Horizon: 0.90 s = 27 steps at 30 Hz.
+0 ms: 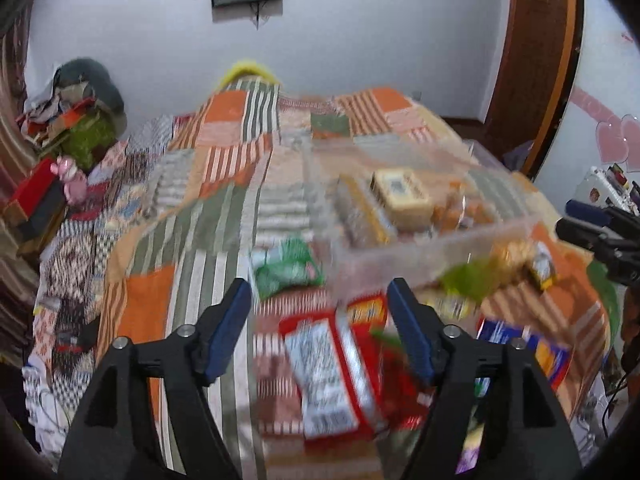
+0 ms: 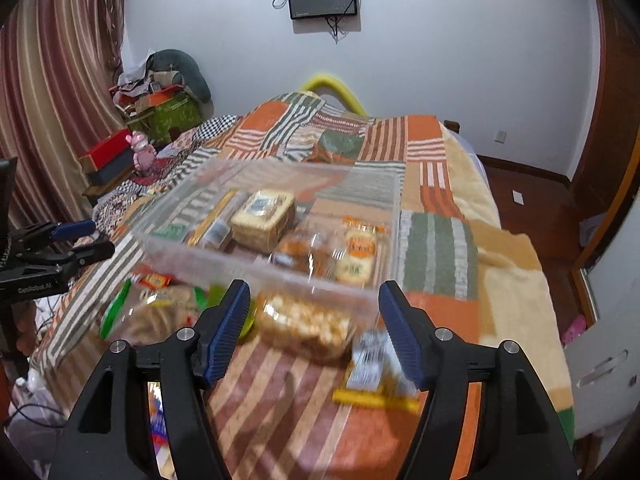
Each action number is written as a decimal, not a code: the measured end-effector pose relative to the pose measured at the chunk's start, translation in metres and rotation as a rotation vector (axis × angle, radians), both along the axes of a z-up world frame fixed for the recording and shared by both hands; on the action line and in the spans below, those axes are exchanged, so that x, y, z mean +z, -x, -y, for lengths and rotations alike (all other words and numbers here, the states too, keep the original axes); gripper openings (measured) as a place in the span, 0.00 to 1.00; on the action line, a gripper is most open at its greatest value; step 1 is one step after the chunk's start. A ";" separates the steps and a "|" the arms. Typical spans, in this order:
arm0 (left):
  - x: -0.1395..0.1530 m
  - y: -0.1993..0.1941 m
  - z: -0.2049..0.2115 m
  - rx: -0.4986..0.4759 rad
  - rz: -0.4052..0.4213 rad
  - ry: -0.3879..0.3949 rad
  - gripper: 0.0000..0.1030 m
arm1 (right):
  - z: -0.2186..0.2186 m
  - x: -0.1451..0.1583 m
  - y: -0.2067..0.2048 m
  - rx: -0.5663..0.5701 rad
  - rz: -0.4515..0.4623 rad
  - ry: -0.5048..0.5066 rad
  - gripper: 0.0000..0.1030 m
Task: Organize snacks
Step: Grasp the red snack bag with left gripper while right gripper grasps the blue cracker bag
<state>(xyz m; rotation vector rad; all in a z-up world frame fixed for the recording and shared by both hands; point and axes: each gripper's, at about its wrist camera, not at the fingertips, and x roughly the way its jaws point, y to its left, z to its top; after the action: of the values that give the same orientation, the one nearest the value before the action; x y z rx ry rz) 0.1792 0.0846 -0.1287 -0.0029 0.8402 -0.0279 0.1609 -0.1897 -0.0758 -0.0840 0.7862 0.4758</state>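
Note:
A clear plastic bin (image 2: 172,240) sits on the patchwork bed and holds several snack packs, among them a tan box (image 2: 264,220); the bin also shows in the left wrist view (image 1: 420,248). My left gripper (image 1: 320,300) is open above a red-and-white pack (image 1: 332,376), with a green pack (image 1: 288,268) just beyond it. My right gripper (image 2: 314,304) is open above a clear bag of brown snacks (image 2: 304,324) lying in front of the bin. A yellow-edged pack (image 2: 372,372) lies by its right finger.
A blue-and-yellow pack (image 1: 528,348) lies near the bed's right edge. Boxes, a pink toy (image 2: 142,156) and piled clothes stand at the far left by the curtain. A door and wooden floor are to the right. A screen hangs on the far wall.

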 end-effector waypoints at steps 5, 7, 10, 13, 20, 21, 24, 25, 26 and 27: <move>-0.018 0.022 -0.002 -0.001 -0.045 0.005 0.80 | -0.007 -0.006 0.020 0.023 -0.030 -0.029 0.62; -0.023 0.029 0.001 -0.010 -0.050 0.002 0.82 | -0.016 -0.009 0.026 0.044 -0.044 -0.044 0.65; -0.031 0.037 0.008 -0.028 -0.060 -0.014 0.87 | -0.026 -0.014 0.036 0.064 -0.066 -0.079 0.69; -0.040 0.041 0.013 -0.044 -0.071 -0.011 0.89 | -0.036 -0.020 0.045 0.093 -0.089 -0.104 0.70; -0.054 0.029 0.013 -0.026 -0.095 0.034 0.89 | -0.064 -0.033 0.050 0.156 -0.105 -0.048 0.71; -0.057 0.026 0.012 -0.017 -0.102 0.045 0.89 | -0.066 -0.035 0.050 0.160 -0.110 -0.047 0.72; -0.066 0.019 0.008 -0.001 -0.123 0.076 0.89 | -0.071 -0.040 0.048 0.171 -0.129 -0.038 0.72; -0.069 0.018 0.007 0.001 -0.129 0.086 0.89 | -0.074 -0.044 0.048 0.177 -0.137 -0.032 0.72; -0.072 0.016 0.006 0.005 -0.136 0.094 0.89 | -0.076 -0.046 0.048 0.180 -0.144 -0.026 0.72; -0.076 0.014 0.004 0.012 -0.148 0.099 0.89 | -0.078 -0.049 0.048 0.184 -0.149 -0.019 0.72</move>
<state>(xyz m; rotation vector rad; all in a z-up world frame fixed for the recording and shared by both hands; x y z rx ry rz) 0.1649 0.0803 -0.2049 -0.1040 0.9861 -0.0585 0.1132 -0.1114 -0.1245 -0.1044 0.9245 0.6691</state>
